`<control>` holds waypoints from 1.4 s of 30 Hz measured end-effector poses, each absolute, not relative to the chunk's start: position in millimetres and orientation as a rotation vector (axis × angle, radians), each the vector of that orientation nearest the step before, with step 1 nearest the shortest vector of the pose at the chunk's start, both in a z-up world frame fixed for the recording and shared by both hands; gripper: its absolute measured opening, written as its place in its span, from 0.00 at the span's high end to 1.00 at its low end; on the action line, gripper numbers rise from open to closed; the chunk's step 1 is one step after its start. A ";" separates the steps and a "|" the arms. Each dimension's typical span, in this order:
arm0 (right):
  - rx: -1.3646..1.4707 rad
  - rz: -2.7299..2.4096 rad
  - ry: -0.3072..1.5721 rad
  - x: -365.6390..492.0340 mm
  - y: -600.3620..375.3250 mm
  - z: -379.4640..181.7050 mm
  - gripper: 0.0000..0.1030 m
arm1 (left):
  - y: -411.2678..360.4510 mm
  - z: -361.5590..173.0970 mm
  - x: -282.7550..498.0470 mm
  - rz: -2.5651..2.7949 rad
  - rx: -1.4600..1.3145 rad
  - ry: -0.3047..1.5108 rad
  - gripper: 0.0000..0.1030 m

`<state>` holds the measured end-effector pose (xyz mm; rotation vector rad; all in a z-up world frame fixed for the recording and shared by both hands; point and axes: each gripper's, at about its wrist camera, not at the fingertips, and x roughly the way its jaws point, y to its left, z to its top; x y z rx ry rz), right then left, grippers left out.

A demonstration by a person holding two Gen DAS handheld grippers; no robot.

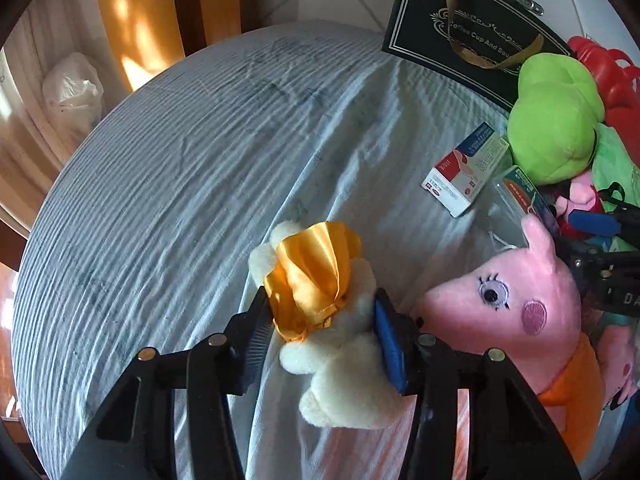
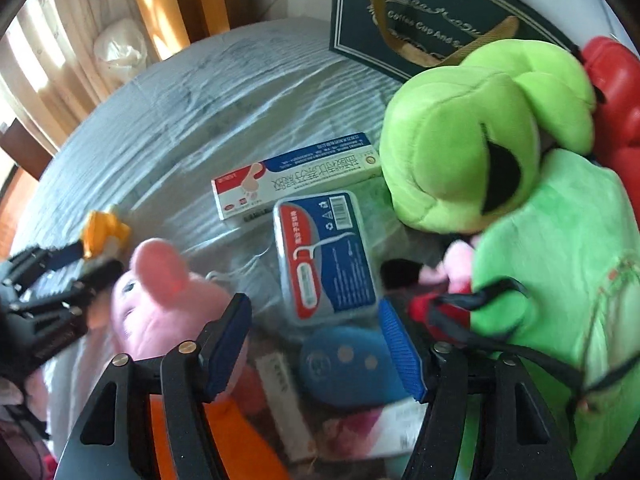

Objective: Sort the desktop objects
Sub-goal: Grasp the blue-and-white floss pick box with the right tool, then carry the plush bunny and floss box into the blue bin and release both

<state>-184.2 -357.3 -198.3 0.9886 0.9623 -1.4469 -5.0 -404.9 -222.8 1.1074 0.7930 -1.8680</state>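
Observation:
My left gripper [image 1: 324, 332] is shut on a small cream plush toy [image 1: 344, 360] wrapped in yellow satin, held just above the striped cloth. A pink pig plush [image 1: 512, 304] lies right beside it. In the right wrist view my right gripper [image 2: 314, 350] is open and points down over a pile. A blue oval item [image 2: 348, 364] lies under the gap between its fingers, and a clear floss-pick box [image 2: 326, 256] just beyond them. Nothing is gripped there. The left gripper [image 2: 60, 280] and its toy [image 2: 102, 232] show at that view's left edge.
A red, white and blue carton [image 2: 296, 176] lies behind the floss box. A large green plush [image 2: 480, 140] fills the right, with a red plastic thing [image 2: 616, 92] behind it. A dark gift bag [image 2: 420, 20] stands at the back. Bare striped cloth [image 1: 180, 180] spreads leftward.

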 end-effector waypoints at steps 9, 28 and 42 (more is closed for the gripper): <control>1.022 -1.429 0.987 -196.9 -382.0 -223.6 0.32 | -399.3 -216.3 -19.3 -1.876 1.125 0.726 0.58; 0.816 -1.520 0.740 -166.2 -295.0 -107.9 0.42 | -329.2 -109.4 5.3 -1.961 0.903 0.535 0.68; 0.644 -1.739 0.516 -154.6 -135.8 1.4 0.42 | -198.7 -11.0 -31.4 -2.211 0.778 0.340 0.68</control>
